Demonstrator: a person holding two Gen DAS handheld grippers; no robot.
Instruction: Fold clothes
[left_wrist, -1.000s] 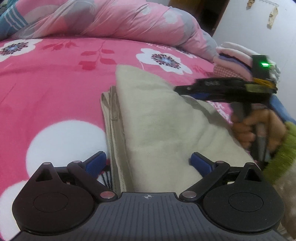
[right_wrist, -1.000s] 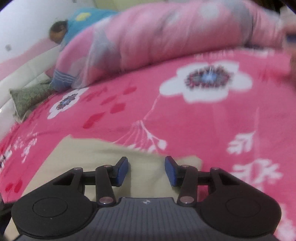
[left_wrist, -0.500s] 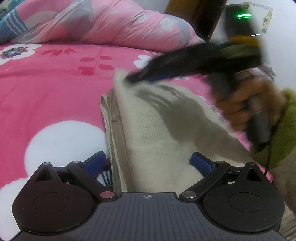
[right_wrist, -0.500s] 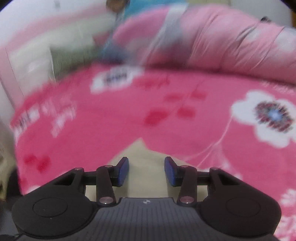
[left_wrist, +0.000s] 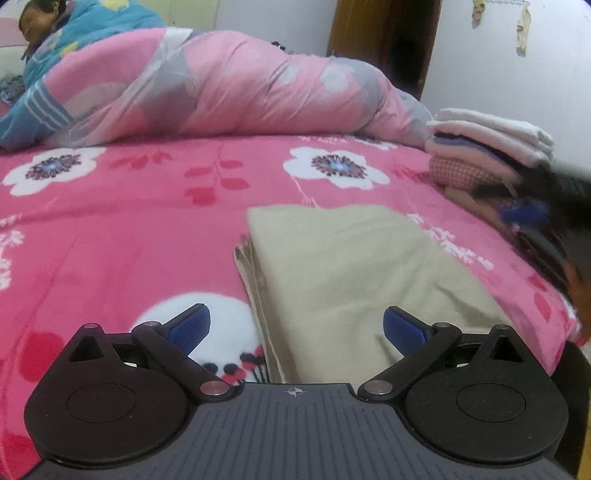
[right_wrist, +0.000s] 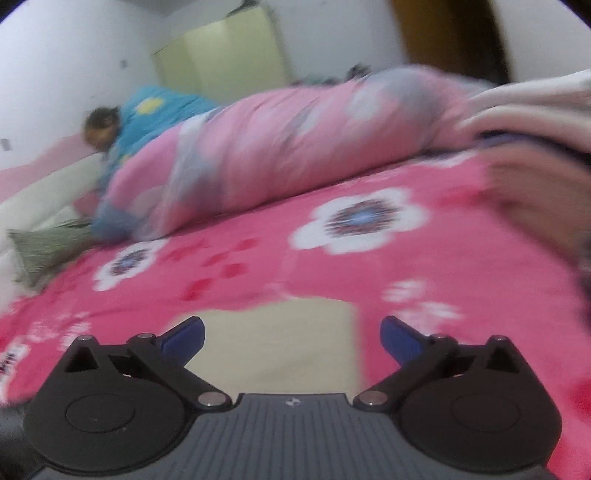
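Left gripper (left_wrist: 293, 326): blue-tipped fingers spread wide, nothing between them. It hovers low over the near end of the folded cloth, one finger above a white flower on the blanket, the other above the cloth itself.

Right gripper (right_wrist: 291, 338): fingers likewise spread wide and empty, pointing across the bed with the far end of the cloth showing between them. In the left wrist view it appears only as a dark, blurred shape with a blue tip (left_wrist: 524, 212) at the right edge, near the stack of clothes.

Folded cloth (left_wrist: 354, 273): beige, folded into a long flat rectangle with layered edges showing along its left side. It lies on the blanket toward the right side of the bed, running away from the left gripper; the same cloth (right_wrist: 280, 343) shows as a pale patch in the right wrist view, which is motion-blurred.

Blanket (left_wrist: 110, 229): bright pink with white flowers and red leaves — it covers the bed.

Quilt (left_wrist: 229, 85): pink and grey, bunched in a long roll along the far side of the bed.

Stack of clothes (left_wrist: 487, 147): folded pieces in white, purple and a pink check, at the far right corner of the bed, well apart from the beige cloth.

Person (left_wrist: 85, 33): in a blue top, lying at the far left beyond the quilt.
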